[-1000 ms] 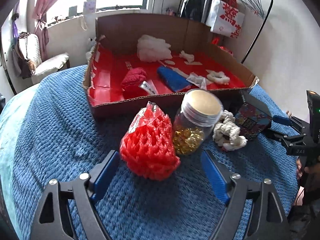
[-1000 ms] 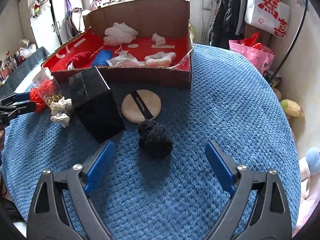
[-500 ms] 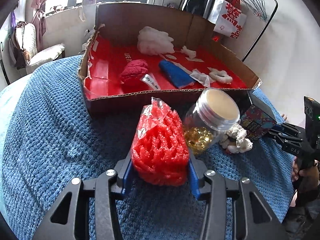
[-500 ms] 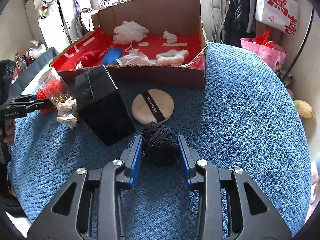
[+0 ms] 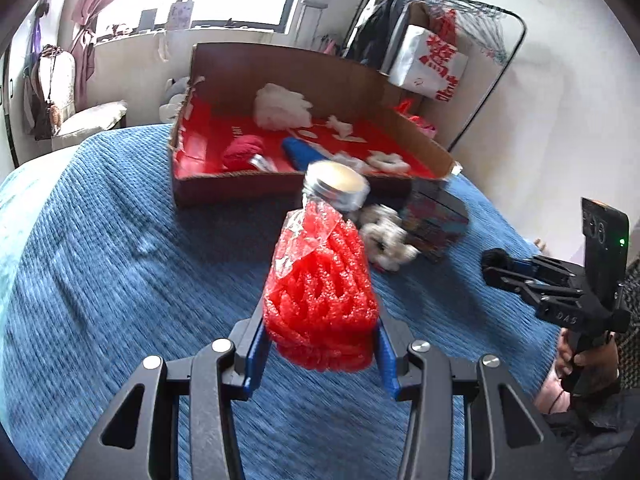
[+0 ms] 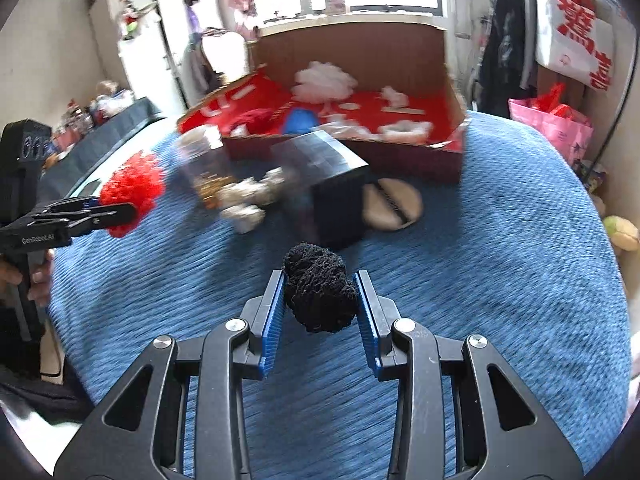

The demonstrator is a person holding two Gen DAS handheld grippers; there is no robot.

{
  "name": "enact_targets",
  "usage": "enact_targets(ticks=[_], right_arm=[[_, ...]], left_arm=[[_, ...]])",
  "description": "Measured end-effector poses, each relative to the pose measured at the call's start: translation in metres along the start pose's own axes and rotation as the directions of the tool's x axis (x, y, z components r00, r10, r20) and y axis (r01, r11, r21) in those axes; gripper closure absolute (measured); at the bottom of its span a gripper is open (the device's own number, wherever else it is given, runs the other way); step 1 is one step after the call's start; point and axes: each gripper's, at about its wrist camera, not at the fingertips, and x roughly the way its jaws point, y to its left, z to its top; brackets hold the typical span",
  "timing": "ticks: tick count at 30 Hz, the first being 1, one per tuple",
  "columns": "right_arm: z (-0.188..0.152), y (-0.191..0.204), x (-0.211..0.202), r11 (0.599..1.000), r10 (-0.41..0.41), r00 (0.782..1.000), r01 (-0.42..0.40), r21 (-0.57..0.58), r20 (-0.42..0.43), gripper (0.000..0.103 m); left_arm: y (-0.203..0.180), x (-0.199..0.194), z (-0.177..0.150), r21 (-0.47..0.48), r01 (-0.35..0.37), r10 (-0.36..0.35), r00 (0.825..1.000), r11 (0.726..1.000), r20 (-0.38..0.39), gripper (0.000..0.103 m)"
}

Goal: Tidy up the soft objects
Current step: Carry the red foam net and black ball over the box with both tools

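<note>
Step in hand: transfer w/ both loads clamped. Our left gripper (image 5: 320, 340) is clamped on the red foam-mesh bundle in clear plastic (image 5: 320, 292), above the blue knit cover (image 5: 100, 280). Our right gripper (image 6: 320, 312) is clamped on the black mesh puff (image 6: 318, 292). Next: carry both fwd over the red-lined cardboard box (image 6: 420, 160) wall, then release inside.

Red foam net (image 5: 322, 300), black mesh ball (image 6: 318, 292)

Open blue knitted blanket (image 6: 500, 280) to the right, clear up to the red-lined cardboard box (image 6: 440, 160). Middle blocked by black cube box (image 6: 332, 184), round beige powder puff (image 6: 394, 204), white knotted rope (image 6: 244, 200) and metal-lidded glass jar (image 5: 336, 190), clustered before the box's low front wall.
</note>
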Motion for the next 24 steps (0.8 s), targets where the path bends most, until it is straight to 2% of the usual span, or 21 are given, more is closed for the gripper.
enact_targets(ticks=[7, 13, 19, 24], right_arm=[[-0.017, 0.031, 0.001, 0.997, 0.057, 0.998, -0.058, -0.054, -0.010, 0.070], [-0.023, 0.043, 0.001, 0.994, 0.073, 0.997, -0.074, -0.079, -0.016, 0.070], [-0.009, 0.048, 0.005, 0.991, 0.053, 0.999, -0.054, -0.121, -0.012, 0.070], [0.018, 0.059, 0.015, 0.977, 0.011, 1.000, -0.014, -0.213, -0.014, 0.070]], left_arm=[[-0.022, -0.006, -0.030, 0.015, 0.037, -0.037, 0.999, 0.999, -0.006, 0.055], [-0.021, -0.010, -0.042, 0.005, 0.035, -0.035, 0.999, 0.999, -0.010, 0.055], [-0.009, -0.012, -0.033, 0.004, -0.017, 0.017, 1.000, 1.000, -0.013, 0.055], [0.004, -0.006, -0.012, 0.039, -0.058, 0.059, 0.998, 0.998, -0.031, 0.055]])
